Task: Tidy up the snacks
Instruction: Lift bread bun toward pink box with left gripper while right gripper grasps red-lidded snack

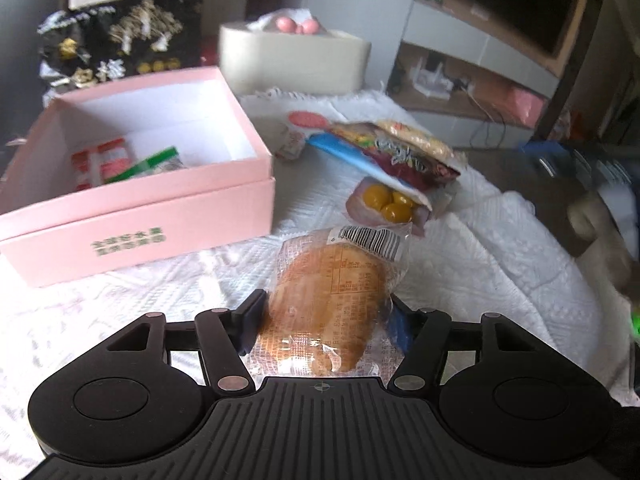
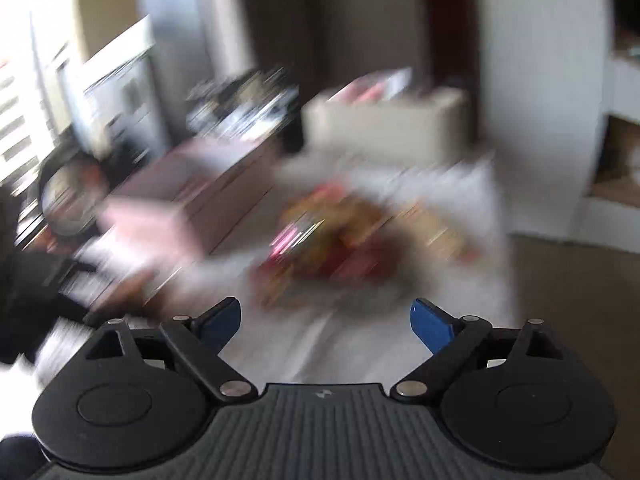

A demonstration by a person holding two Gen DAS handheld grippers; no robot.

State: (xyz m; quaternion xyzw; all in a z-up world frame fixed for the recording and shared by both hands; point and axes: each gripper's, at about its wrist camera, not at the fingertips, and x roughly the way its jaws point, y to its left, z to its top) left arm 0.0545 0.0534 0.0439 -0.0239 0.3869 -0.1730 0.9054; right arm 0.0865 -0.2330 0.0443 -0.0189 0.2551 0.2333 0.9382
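— what's on the white tablecloth [image 1: 500, 264]?
— an open pink box [image 1: 132, 184], a snack pile [image 1: 384, 152] to its right.
— the left gripper [image 1: 324, 320]?
— clamped on a wrapped bread roll [image 1: 332, 292], near the box's front corner.
— the right gripper [image 2: 325, 326]?
— jaws wide apart, nothing between them; its view is blurred.
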